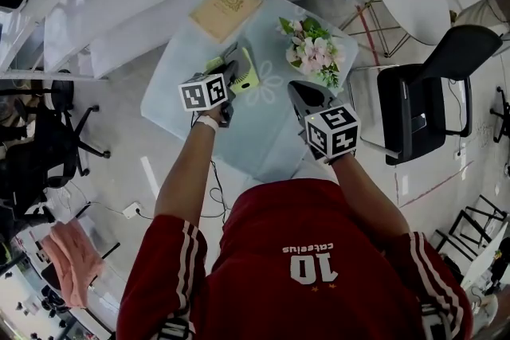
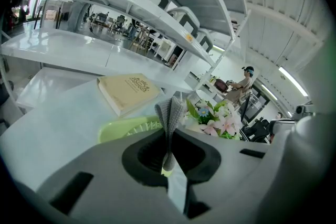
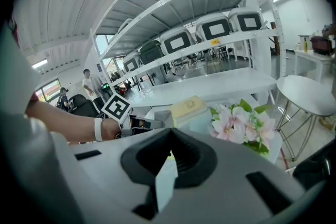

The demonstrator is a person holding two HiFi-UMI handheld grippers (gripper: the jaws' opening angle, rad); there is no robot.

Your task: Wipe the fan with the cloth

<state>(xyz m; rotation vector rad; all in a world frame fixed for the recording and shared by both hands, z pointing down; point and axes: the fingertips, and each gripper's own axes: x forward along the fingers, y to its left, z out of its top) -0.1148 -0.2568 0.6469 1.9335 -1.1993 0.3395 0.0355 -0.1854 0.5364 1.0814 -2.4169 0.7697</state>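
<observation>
Grey cloth is hanging pinched in the closed left tool, beside the green fan near the worktop's middle. The right tool is sitting closed and empty, so a hard wipe might be pushing the fan into the flowers.

The person wears a red jersey with a white 10 and white-striped sleeves, plus a white wristband. The grey left gripper and right gripper each bear a black-and-white marker cube.
</observation>
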